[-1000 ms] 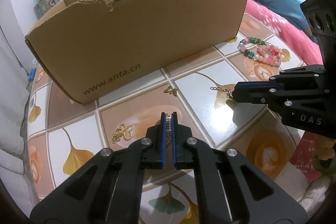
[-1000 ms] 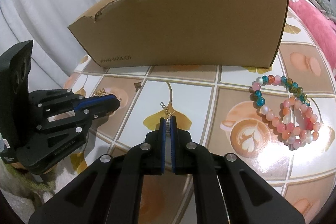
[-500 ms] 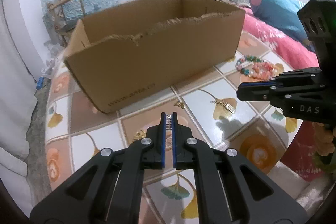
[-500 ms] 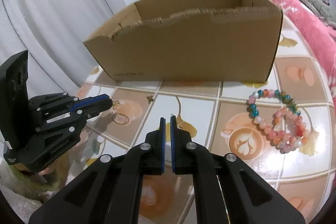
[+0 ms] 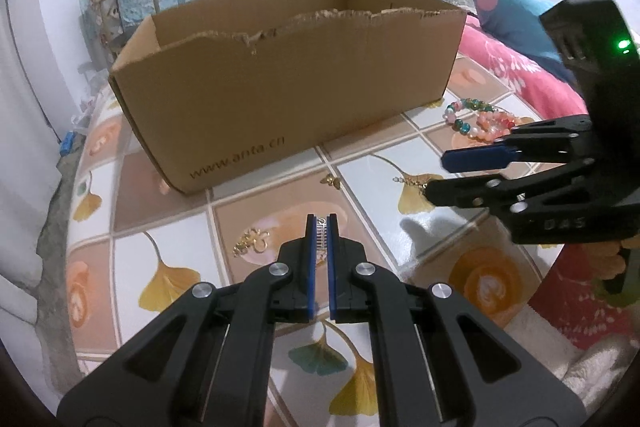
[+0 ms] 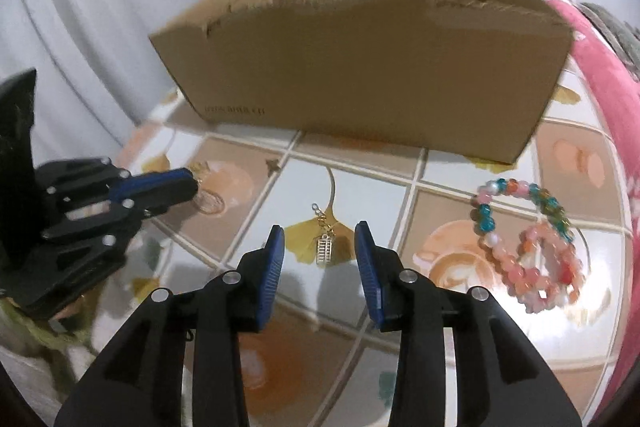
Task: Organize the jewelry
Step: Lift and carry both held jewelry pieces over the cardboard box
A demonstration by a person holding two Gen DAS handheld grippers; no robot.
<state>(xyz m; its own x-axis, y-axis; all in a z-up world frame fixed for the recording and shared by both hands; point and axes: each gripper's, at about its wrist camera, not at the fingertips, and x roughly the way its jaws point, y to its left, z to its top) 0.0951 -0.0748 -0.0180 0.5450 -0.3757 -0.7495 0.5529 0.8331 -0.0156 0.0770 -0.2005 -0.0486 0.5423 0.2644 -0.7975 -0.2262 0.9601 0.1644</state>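
My left gripper (image 5: 321,227) is shut on a small ladder-shaped earring (image 5: 321,235), held above the tiled table (image 5: 280,211). The jaws of my right gripper (image 6: 320,251) are opening. A matching gold ladder earring (image 6: 325,247) with a short chain lies on the ginkgo-leaf tile between them, and the pads do not touch it. In the left wrist view the right gripper (image 5: 440,177) hovers over that chain (image 5: 412,181). The open cardboard box (image 5: 288,79) (image 6: 368,67) stands behind both grippers.
Two bead bracelets (image 6: 532,243) (image 5: 480,121) lie right of the box's near corner. A gold chain piece (image 5: 252,241) and a tiny gold charm (image 5: 331,181) (image 6: 273,164) rest on the tiles. A pink blanket (image 6: 608,115) borders the table's right side.
My right gripper was shut on the ladder earring; its jaws have parted and the earring now lies on the tile. My left gripper has risen a little, still shut on its earring.
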